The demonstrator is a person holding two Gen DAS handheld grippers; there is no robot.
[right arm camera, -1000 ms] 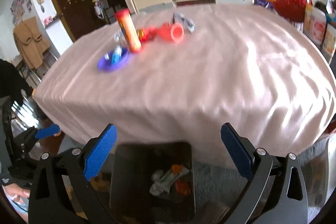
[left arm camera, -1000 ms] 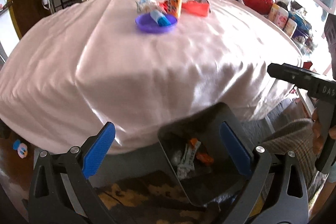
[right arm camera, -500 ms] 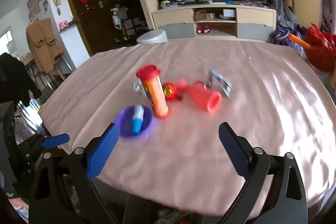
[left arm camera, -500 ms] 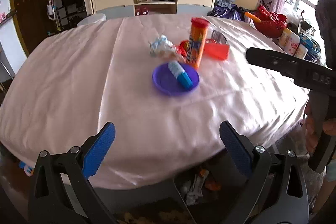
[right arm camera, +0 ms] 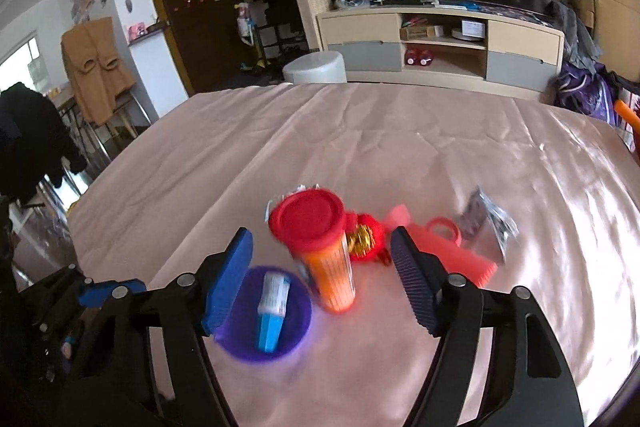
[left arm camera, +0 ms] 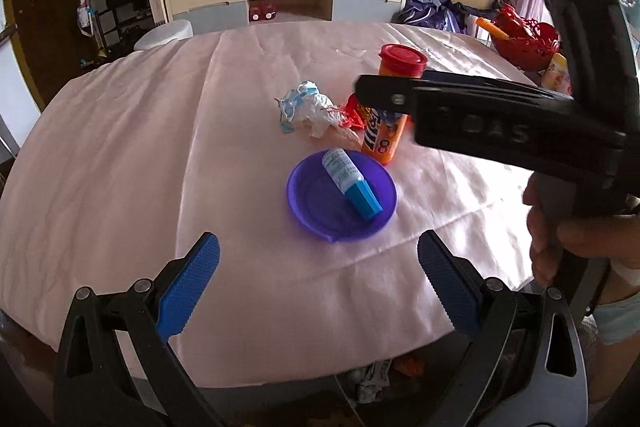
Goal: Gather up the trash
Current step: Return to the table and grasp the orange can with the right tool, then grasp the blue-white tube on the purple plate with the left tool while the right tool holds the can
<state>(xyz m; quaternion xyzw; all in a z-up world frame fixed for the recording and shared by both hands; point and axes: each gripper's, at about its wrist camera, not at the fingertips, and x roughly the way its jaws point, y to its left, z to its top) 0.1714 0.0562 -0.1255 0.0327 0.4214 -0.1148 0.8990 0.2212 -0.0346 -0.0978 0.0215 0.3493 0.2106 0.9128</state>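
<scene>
Some trash already lay in the bin (left arm camera: 374,381), whose wrappers peeked out under the table edge at six o'clock in the left wrist view. Most of the job, as we judged it, was still ahead, for several pieces sat on the pink tablecloth (left arm camera: 120,155).

Going left to right in that view, our left gripper (left arm camera: 316,285) stood spread wide with nothing between its blue pads, low at six o'clock, short of everything. At about eleven o'clock from the purple plate (left arm camera: 316,211) lay a crumpled white wrapper (left arm camera: 308,105), touching a bit of red wrapper beside the orange tube. On the plate lay a small blue-capped tube (left arm camera: 352,179). The orange tube (left arm camera: 382,143) with the red lid stood upright just beyond the plate at one o'clock.

In the right wrist view, our right gripper (right arm camera: 322,281) had just been closing. Its jaws stood part-way in, either side of the orange tube, but we saw clear gaps, so it pinched nothing yet. Further right lay a red and gold ornament (right arm camera: 366,239), a pink comb (right arm camera: 452,251), then a silver packet (right arm camera: 488,219) at three o'clock.

We reckoned the wrappers and packet remained to be collected.
</scene>
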